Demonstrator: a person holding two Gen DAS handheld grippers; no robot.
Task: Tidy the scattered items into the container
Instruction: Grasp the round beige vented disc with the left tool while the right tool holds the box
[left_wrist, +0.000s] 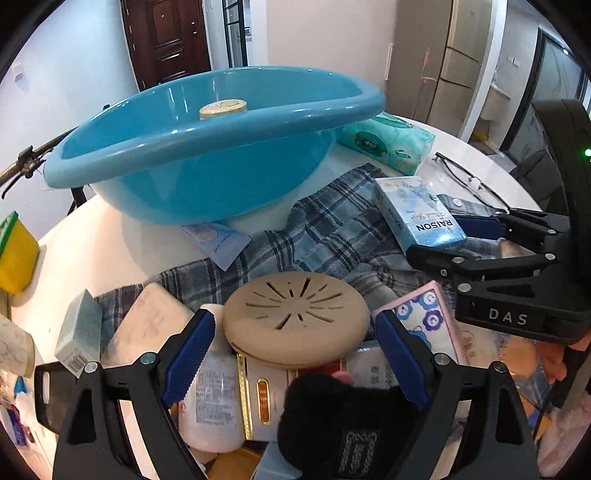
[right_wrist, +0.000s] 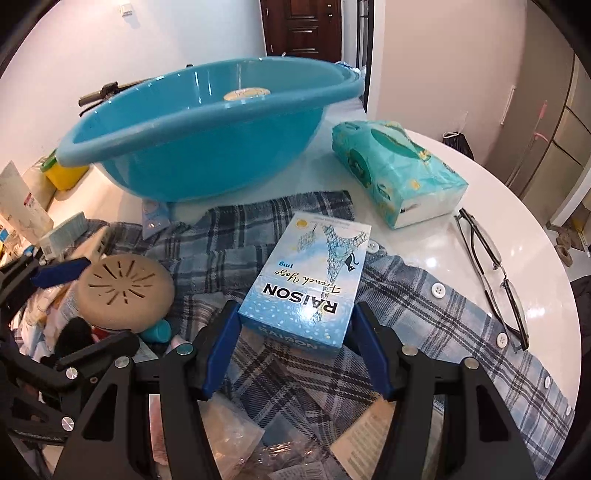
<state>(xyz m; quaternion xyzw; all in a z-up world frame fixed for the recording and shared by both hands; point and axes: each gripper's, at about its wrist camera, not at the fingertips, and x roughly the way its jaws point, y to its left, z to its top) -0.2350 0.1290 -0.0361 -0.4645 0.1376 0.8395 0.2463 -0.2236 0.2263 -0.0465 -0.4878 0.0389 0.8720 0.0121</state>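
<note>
A blue plastic basin (left_wrist: 221, 166) (right_wrist: 184, 158) stands at the back of the white table, with a yellow-lidded jar (left_wrist: 222, 108) inside it. My right gripper (right_wrist: 295, 310) (left_wrist: 436, 238) is shut on a light blue RAISON box (right_wrist: 306, 288) (left_wrist: 417, 214), holding it tilted just above a plaid shirt (right_wrist: 424, 332). My left gripper (left_wrist: 294, 315) stands wide open over a pile of clutter. A tan round slotted disc (left_wrist: 295, 317) (right_wrist: 125, 291) lies between its blue pads, with a thin gap on each side.
A teal tissue pack (right_wrist: 395, 173) and black-framed glasses (right_wrist: 491, 273) lie right of the basin near the table's curved edge (right_wrist: 535, 229). Under the left gripper are a white bottle (left_wrist: 210, 406), a black fuzzy item (left_wrist: 332, 424) and a pink patterned pack (left_wrist: 424, 317). A yellow tub (left_wrist: 14, 258) sits far left.
</note>
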